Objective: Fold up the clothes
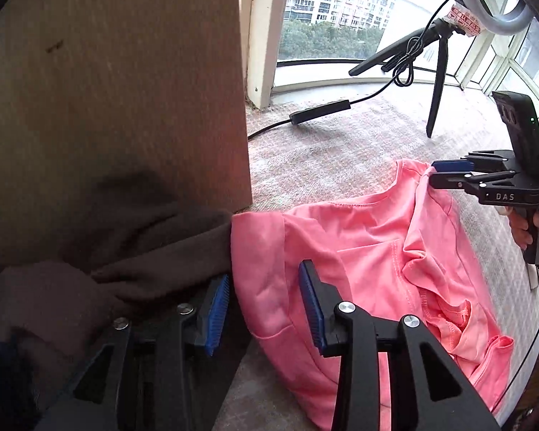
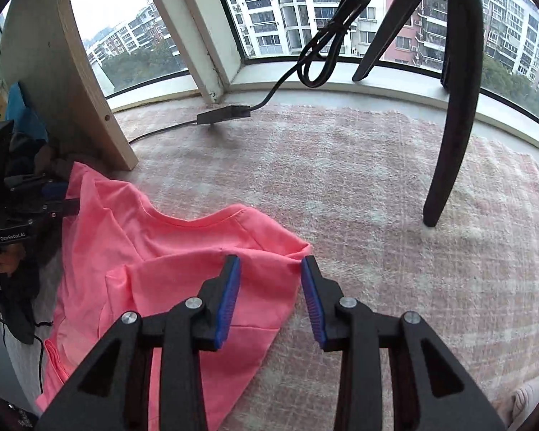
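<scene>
The pink shirt [image 1: 359, 251] lies rumpled and only loosely doubled on the carpet [image 2: 377, 179], folding barely begun, with left gripper [image 1: 266, 309] and right gripper [image 2: 271, 301] both open, empty.

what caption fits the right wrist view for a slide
Right gripper open above one corner of a crumpled pink shirt on a checked mat, tripod leg beyond.

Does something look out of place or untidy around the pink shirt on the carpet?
Yes. The pink shirt lies rumpled, not flat: its lower right part is bunched into ruffled folds, and its left edge runs against a brown garment beside the wooden panel. A black cable also trails across the carpet.
</scene>
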{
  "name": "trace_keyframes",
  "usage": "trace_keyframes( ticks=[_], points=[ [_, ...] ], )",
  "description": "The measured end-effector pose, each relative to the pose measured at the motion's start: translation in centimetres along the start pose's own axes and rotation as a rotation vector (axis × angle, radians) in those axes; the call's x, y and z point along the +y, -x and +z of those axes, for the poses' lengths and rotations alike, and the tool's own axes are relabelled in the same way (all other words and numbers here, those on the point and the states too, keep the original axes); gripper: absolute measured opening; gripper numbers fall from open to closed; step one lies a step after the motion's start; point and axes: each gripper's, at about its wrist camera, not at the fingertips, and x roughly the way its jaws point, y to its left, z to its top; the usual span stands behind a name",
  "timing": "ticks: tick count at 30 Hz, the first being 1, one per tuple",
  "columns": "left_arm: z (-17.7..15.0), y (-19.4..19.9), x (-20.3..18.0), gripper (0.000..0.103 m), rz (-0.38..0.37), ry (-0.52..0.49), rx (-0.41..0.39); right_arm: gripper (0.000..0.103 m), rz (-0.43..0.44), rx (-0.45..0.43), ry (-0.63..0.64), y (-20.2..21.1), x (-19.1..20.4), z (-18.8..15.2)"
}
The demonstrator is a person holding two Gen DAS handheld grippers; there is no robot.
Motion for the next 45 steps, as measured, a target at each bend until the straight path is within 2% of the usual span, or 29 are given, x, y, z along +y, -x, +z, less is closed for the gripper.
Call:
trace_keyframes(
  ticks=[2,5,7,9,10,13,15,16,19,25,32,37,41,45],
  points=[
    [0.3,-0.5,-0.3,0.036,0.02,-0.022,0.007,0.036,-0.024,0.002,0.033,-0.9,0.6,0.5],
    [0.5,-0.7,-0.3,0.03,0.025,-0.037,0.005,0.039,-0.044,0.004,0.063,-1.5,1.1,1.1],
    [0.4,-0.7,-0.2,0.016,0.02,-0.037,-0.001,0.039,-0.074,0.009,0.071,-1.5,1.0,1.2],
    [0.4,-0.6,-0.2,0.01,0.013,-0.037,-0.01,0.044,-0.1,0.002,0.062,-1.2,0.5,1.1],
    [0.3,-0.5,-0.2,0.005,0.01,-0.041,-0.016,0.046,-0.092,0.002,0.054,-1.4,0.2,1.0],
    [0.2,-0.2,-0.3,0.003,-0.002,-0.05,-0.038,0.047,-0.05,-0.019,0.06,-1.6,0.4,0.8],
    [0.1,0.2,-0.4,0.003,-0.014,-0.056,-0.054,0.028,0.019,-0.026,0.067,-1.7,0.8,0.8],
    [0.0,0.5,-0.5,0.003,-0.02,-0.057,-0.061,0.004,0.055,-0.025,0.051,-1.7,0.9,0.7],
    [-0.4,2.2,-0.8,0.003,-0.036,-0.068,-0.094,0.004,0.103,-0.069,0.025,-0.5,1.4,0.5],
    [-2.8,7.3,-2.5,0.003,-0.078,-0.099,-0.147,0.004,0.158,-0.176,0.002,6.4,3.0,-1.6],
    [-9.0,15.2,-5.5,0.003,-0.104,-0.148,-0.201,0.004,0.151,-0.259,0.006,14.6,5.5,-8.2],
    [-15.6,18.2,-8.5,0.003,-0.142,-0.173,-0.188,0.004,0.134,-0.272,-0.03,18.5,9.0,-15.6],
    [-20.9,18.5,-10.4,0.003,-0.193,-0.157,-0.134,0.004,0.114,-0.257,-0.072,19.0,11.6,-21.7],
    [-25.1,17.3,-11.7,0.003,-0.222,-0.13,-0.049,0.004,0.125,-0.213,-0.176,17.8,11.7,-26.9]
  ],
)
